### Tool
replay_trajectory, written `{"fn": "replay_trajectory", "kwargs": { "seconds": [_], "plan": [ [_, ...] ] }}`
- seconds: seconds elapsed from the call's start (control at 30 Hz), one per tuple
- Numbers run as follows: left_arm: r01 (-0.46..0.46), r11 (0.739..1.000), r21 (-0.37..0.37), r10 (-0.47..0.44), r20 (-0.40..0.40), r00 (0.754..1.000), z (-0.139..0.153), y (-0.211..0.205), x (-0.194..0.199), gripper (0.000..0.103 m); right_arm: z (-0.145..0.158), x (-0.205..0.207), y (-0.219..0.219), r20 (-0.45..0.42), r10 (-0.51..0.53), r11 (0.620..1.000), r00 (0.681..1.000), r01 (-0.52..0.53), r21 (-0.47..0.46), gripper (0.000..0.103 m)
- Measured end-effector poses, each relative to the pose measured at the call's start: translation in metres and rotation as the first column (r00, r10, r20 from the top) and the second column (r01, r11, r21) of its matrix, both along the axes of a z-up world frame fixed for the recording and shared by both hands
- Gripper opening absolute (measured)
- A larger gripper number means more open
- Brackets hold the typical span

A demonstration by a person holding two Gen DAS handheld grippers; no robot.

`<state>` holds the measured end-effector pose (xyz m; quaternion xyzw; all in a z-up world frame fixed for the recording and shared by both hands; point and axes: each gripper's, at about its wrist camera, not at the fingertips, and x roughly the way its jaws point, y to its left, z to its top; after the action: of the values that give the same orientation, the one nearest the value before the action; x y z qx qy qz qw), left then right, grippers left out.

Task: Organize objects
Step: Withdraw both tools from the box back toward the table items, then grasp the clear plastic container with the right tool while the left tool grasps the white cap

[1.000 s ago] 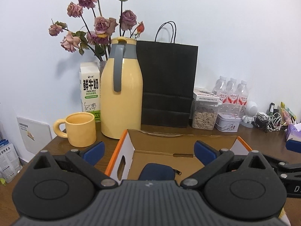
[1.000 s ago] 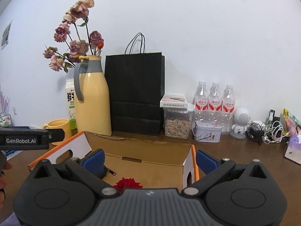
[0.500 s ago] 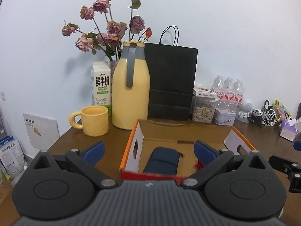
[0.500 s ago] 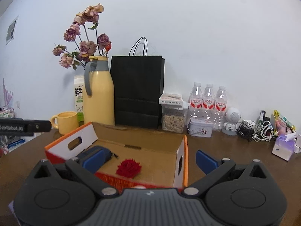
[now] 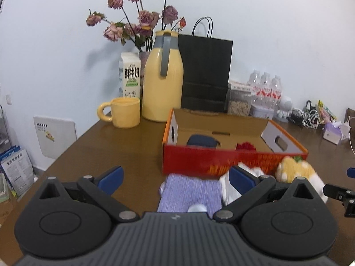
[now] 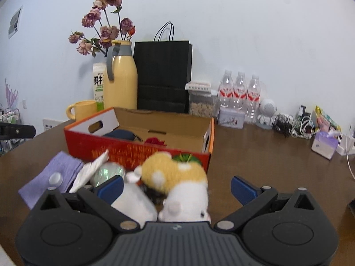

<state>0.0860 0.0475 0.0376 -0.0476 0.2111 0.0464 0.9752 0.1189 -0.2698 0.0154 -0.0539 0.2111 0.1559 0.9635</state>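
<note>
Both tongs open, loose things waiting before the box

The plush (image 6: 177,177) lies lower centre between the right tongs (image 6: 176,186), nearer that hand; the purple cloth (image 5: 190,192) sits between the left tongs (image 5: 175,178); the box (image 5: 221,159) stands just beyond on the desk (image 5: 111,146).

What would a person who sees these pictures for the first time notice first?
Probably the open red and orange cardboard box in the middle of the brown table, with a dark pouch and a red flower inside. A yellow and white plush toy lies in front of it, beside a purple cloth. Behind stand a tall yellow jug and dried roses.
</note>
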Motion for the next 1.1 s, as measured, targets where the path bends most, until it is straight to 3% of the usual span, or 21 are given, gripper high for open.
{"fn": "replay_trajectory", "kwargs": {
  "seconds": [0.4, 0.5, 0.6, 0.77, 0.83, 0.9, 0.93, 0.97, 1.1],
  "plan": [
    [-0.032, 0.999, -0.042, 0.027, -0.107, 0.994, -0.032, 0.020, -0.020, 0.103, -0.016, -0.012, 0.025, -0.046, 0.173, 0.984, 0.984, -0.175, -0.033, 0.103],
    [-0.037, 0.999, -0.038, 0.033, -0.099, 0.995, -0.030, 0.023, -0.027, 0.103, -0.012, -0.002, 0.039, -0.045, 0.256, 0.961, 0.966, -0.259, -0.096, 0.103],
    [-0.046, 0.998, -0.039, 0.042, -0.093, 0.995, -0.029, 0.026, -0.033, 0.103, -0.016, 0.018, 0.048, -0.103, 0.316, 0.935, 0.943, -0.328, -0.136, 0.103],
    [-0.065, 0.997, -0.041, 0.061, -0.095, 0.994, -0.027, 0.032, -0.037, 0.103, -0.029, 0.045, 0.052, -0.208, 0.382, 0.907, 0.900, -0.409, -0.101, 0.103],
    [-0.074, 0.996, -0.042, 0.070, -0.097, 0.993, -0.027, 0.035, -0.039, 0.103, -0.031, 0.047, 0.053, -0.207, 0.387, 0.906, 0.899, -0.412, -0.094, 0.103],
    [-0.082, 0.996, -0.043, 0.077, -0.099, 0.992, -0.027, 0.037, -0.040, 0.103, -0.030, 0.046, 0.052, -0.197, 0.396, 0.907, 0.897, -0.416, -0.068, 0.097],
    [-0.085, 0.995, -0.044, 0.081, -0.101, 0.992, -0.028, 0.037, -0.040, 0.103, -0.030, 0.045, 0.051, -0.193, 0.402, 0.907, 0.895, -0.418, -0.046, 0.087],
    [-0.088, 0.995, -0.044, 0.083, -0.103, 0.991, -0.028, 0.038, -0.040, 0.103, -0.029, 0.044, 0.049, -0.186, 0.399, 0.911, 0.898, -0.412, -0.037, 0.084],
    [-0.083, 0.996, -0.036, 0.079, -0.102, 0.992, -0.027, 0.037, -0.038, 0.103, -0.030, 0.037, 0.048, -0.163, 0.373, 0.923, 0.913, -0.383, -0.034, 0.083]
  ]
}}
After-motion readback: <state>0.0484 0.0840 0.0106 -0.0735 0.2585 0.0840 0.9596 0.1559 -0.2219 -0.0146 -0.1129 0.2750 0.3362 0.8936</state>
